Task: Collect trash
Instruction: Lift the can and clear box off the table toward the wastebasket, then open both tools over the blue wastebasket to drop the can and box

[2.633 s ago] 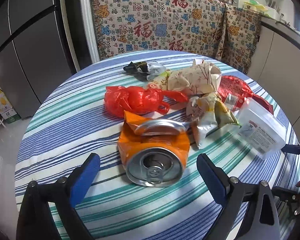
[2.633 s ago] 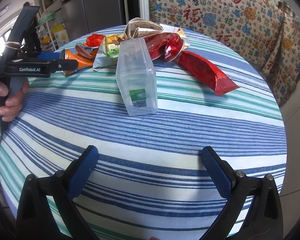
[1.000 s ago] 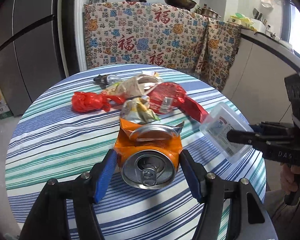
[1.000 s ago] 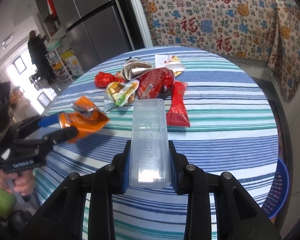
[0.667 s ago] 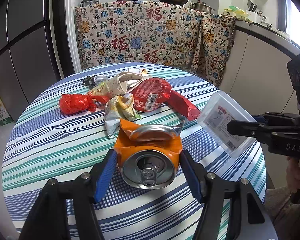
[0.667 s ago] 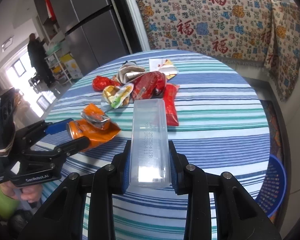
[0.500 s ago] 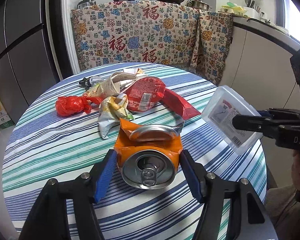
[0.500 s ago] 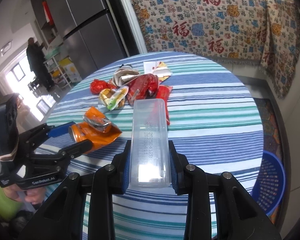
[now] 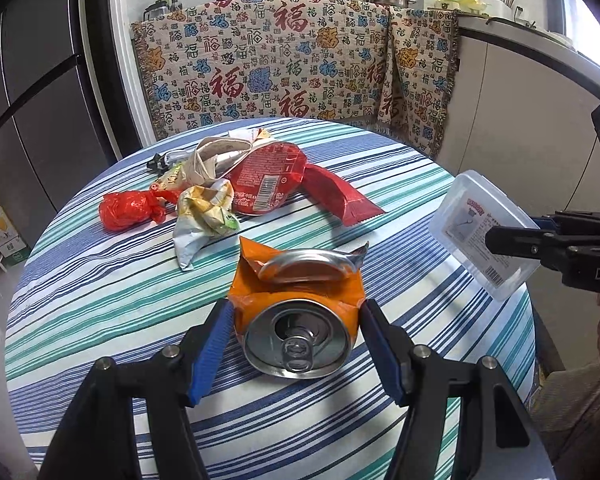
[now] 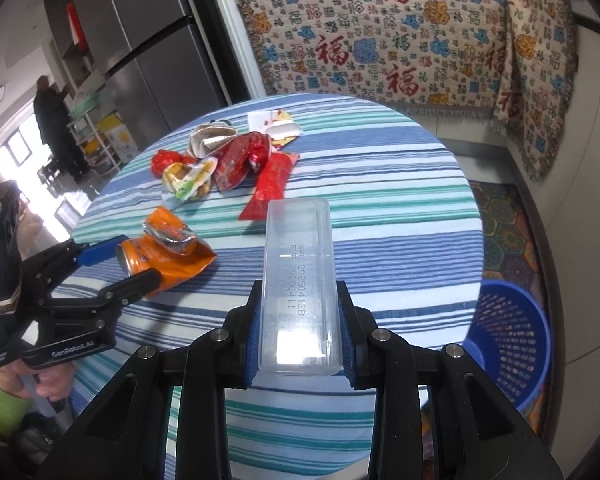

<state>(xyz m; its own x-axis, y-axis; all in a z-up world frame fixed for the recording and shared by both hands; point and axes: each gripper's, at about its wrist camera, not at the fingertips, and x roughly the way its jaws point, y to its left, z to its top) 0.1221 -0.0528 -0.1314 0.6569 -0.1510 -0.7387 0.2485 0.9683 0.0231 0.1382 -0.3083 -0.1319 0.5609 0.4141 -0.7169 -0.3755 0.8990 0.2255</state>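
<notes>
Two pieces in hand, neither binned. Left gripper [image 9: 296, 336] pinches the crushed orange can [image 9: 296, 316], thin dented aluminium, above the table [image 9: 100, 280]. Right gripper [image 10: 298, 336] clamps a clear, rigid, oblong plastic box [image 10: 298, 280]. Basket [image 10: 512, 340], blue perforated plastic, stands on the floor beside the table; looks empty. Crinkled foil wrappers [image 9: 260, 184] and a knotted red bag [image 9: 126, 210] remain on the striped cloth.

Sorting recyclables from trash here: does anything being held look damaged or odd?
Yes. The orange can in the left gripper is crushed, its body torn open and folded. The clear plastic box in the right gripper looks intact.
</notes>
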